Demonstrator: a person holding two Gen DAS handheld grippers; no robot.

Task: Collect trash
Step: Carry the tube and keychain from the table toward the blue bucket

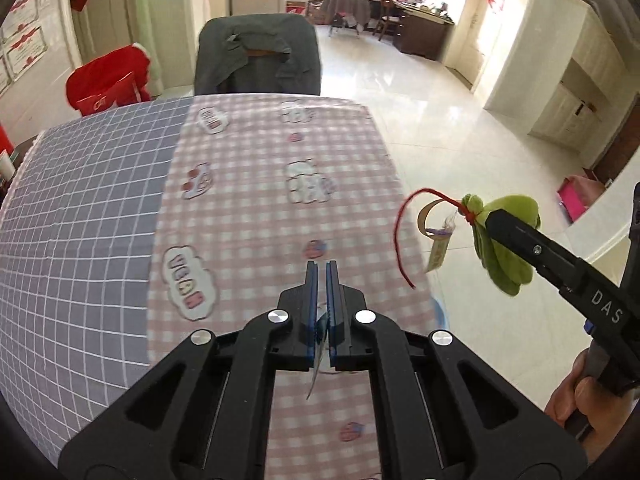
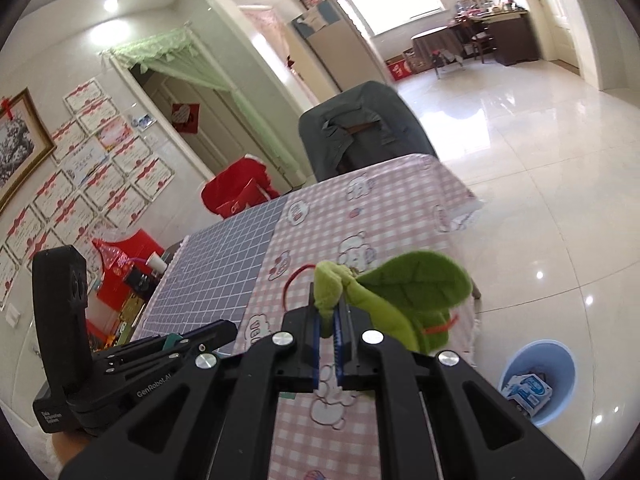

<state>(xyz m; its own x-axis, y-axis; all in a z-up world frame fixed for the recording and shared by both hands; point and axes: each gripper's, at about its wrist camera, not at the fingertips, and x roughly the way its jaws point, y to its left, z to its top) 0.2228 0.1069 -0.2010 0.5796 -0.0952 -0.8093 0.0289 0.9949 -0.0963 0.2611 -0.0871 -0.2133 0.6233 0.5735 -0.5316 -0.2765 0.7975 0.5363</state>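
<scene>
My right gripper (image 2: 328, 312) is shut on a green felt leaf ornament (image 2: 416, 284) with a red string and a paper tag. It holds the ornament in the air past the table's right edge, as the left wrist view shows (image 1: 508, 240). My left gripper (image 1: 322, 276) is shut on a thin clear scrap of plastic wrapper (image 1: 320, 344) that hangs between its blue pads, above the pink checked tablecloth (image 1: 256, 208). A light blue trash bin (image 2: 538, 384) stands on the floor to the right of the table, with a blue and white carton inside.
The table carries a grey grid cloth (image 1: 88, 208) on its left half. A chair draped with a grey jacket (image 1: 256, 56) stands at the far end, and a red-covered chair (image 1: 108, 80) at the far left. Shiny tiled floor (image 1: 440, 100) lies to the right.
</scene>
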